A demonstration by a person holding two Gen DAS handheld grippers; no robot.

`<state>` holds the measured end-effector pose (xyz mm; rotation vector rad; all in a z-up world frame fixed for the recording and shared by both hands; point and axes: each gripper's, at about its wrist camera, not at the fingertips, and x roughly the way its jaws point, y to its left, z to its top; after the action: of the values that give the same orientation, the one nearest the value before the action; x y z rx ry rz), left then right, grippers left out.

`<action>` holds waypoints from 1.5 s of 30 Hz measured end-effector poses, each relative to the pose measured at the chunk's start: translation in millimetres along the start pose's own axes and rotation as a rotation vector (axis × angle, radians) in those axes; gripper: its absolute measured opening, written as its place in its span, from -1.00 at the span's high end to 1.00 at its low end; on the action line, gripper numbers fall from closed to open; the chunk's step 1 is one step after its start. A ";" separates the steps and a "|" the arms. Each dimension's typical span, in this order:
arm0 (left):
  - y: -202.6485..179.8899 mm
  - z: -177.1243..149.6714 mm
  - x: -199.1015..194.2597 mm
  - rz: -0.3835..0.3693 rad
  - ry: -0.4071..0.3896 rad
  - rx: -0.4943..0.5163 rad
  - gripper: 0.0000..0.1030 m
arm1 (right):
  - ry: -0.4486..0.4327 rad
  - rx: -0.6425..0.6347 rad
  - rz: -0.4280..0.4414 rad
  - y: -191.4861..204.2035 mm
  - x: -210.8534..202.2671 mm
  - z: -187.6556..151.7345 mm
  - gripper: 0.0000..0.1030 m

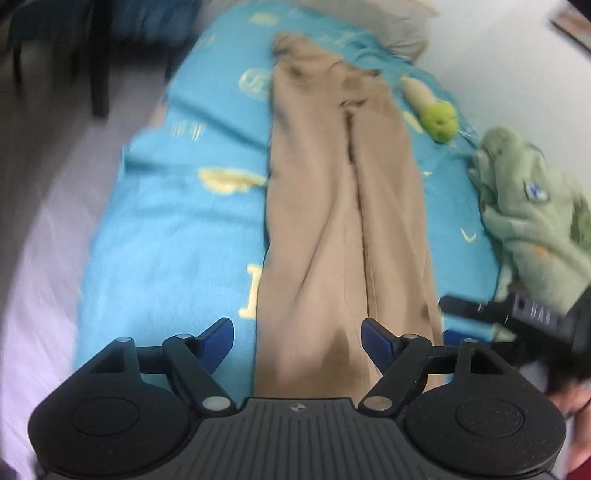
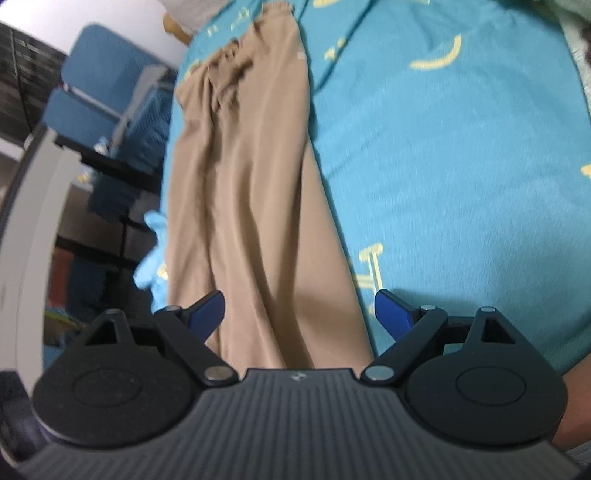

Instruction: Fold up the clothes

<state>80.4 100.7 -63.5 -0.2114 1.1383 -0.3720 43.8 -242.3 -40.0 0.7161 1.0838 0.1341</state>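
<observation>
Tan trousers (image 1: 332, 206) lie flat lengthwise on a blue bedspread (image 1: 166, 229), waistband at the far end, leg hems near me. My left gripper (image 1: 297, 336) is open and empty, hovering above the leg hems. My right gripper (image 2: 299, 310) is open and empty, above the near end of the trousers (image 2: 251, 192), with the blue bedspread (image 2: 443, 166) to its right. The right gripper also shows at the right edge of the left wrist view (image 1: 480, 308). Both views are motion-blurred.
A crumpled pale green garment (image 1: 528, 206) and a green plush toy (image 1: 439, 118) lie on the bed's right side by a white wall. A grey pillow (image 1: 399, 33) is at the far end. Dark furniture (image 1: 74, 44) and blue chairs (image 2: 103, 92) stand left of the bed.
</observation>
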 end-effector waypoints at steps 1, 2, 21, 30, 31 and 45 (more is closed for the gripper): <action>-1.5 0.0 3.4 -0.001 0.016 0.005 -0.55 | 0.011 -0.013 -0.006 1.7 1.8 -1.3 -0.73; -3.1 0.0 6.8 -0.002 0.031 0.010 -0.55 | 0.022 -0.028 -0.013 3.7 3.4 -2.6 -0.74; -31.5 -4.3 27.0 0.056 0.113 0.084 0.94 | 0.172 -0.512 -0.259 66.0 6.9 -46.8 0.78; -46.5 -17.5 -81.7 -0.123 -0.212 0.013 0.96 | -0.078 -0.375 -0.054 55.0 -105.5 -29.6 0.85; -49.2 -18.1 -96.1 -0.145 -0.246 0.015 0.96 | -0.103 -0.369 -0.034 53.2 -121.0 -30.1 0.85; -115.7 -110.5 -186.5 -0.214 -0.511 0.116 0.96 | -0.326 -0.353 0.091 8.7 -228.9 -77.6 0.86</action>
<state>-109.7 70.3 89.0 -0.3064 0.5900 -0.5363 -130.3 -298.9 118.0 0.4486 0.6920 0.2695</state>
